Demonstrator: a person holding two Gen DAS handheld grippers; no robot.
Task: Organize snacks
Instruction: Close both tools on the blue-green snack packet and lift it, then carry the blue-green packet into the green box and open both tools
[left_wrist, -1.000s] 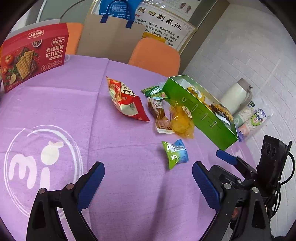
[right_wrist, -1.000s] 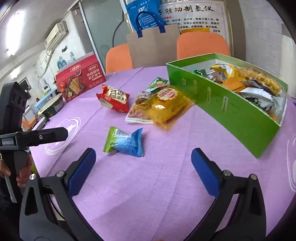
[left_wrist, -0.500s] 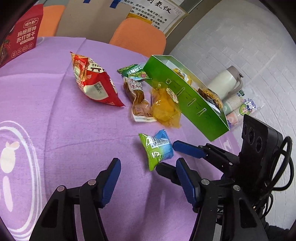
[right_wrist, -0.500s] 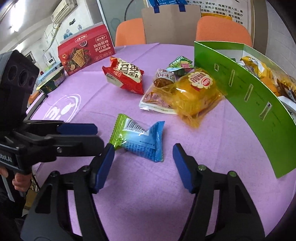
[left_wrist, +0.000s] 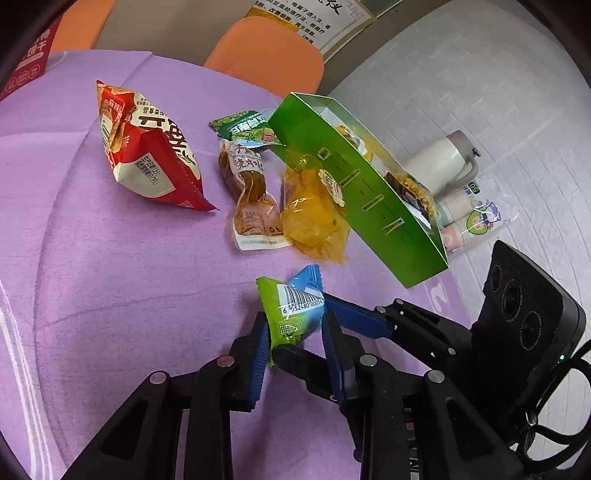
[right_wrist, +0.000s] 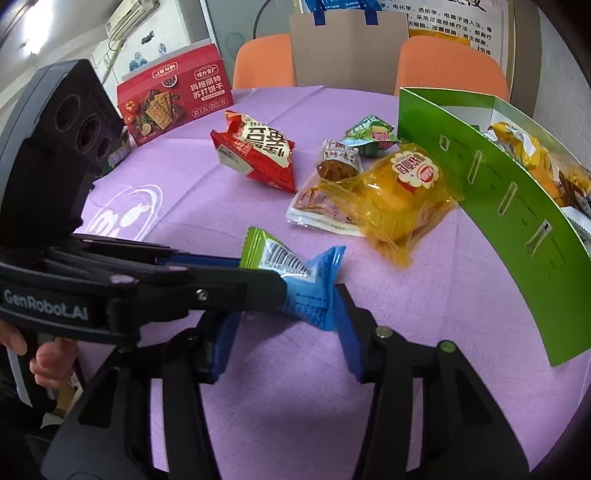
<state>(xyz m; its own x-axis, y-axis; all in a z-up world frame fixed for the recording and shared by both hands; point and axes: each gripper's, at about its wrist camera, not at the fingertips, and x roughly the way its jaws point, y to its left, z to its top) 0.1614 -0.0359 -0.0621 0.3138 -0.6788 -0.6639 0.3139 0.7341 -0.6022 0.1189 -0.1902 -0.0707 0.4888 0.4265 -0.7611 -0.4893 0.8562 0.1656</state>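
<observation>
A green-and-blue snack packet (left_wrist: 295, 306) (right_wrist: 295, 269) sits on the purple tablecloth (left_wrist: 110, 277). My left gripper (left_wrist: 295, 325) (right_wrist: 258, 275) is shut on its green end. My right gripper (right_wrist: 288, 317) is closing. The packet's blue end and one left finger lie between its pads, and only the right pad (right_wrist: 347, 332) touches the wrapper. The open green box (left_wrist: 369, 206) (right_wrist: 498, 206) stands to the right and holds several snacks. A red bag (left_wrist: 147, 155), a brown packet (left_wrist: 251, 192), a yellow packet (left_wrist: 314, 214) and a small green packet (left_wrist: 247, 127) lie beyond.
A red cracker box (right_wrist: 173, 92) stands at the table's far left. A white flask (left_wrist: 439, 162) and bagged paper cups (left_wrist: 469, 218) sit behind the green box. Orange chairs (right_wrist: 450, 62) and a paper bag (right_wrist: 347, 44) line the far edge. A hand (right_wrist: 48, 358) holds the left gripper.
Both grippers came in on the green-and-blue packet from opposite sides and narrowed from wide open. The left one closed on the packet, which now stands tilted up.
</observation>
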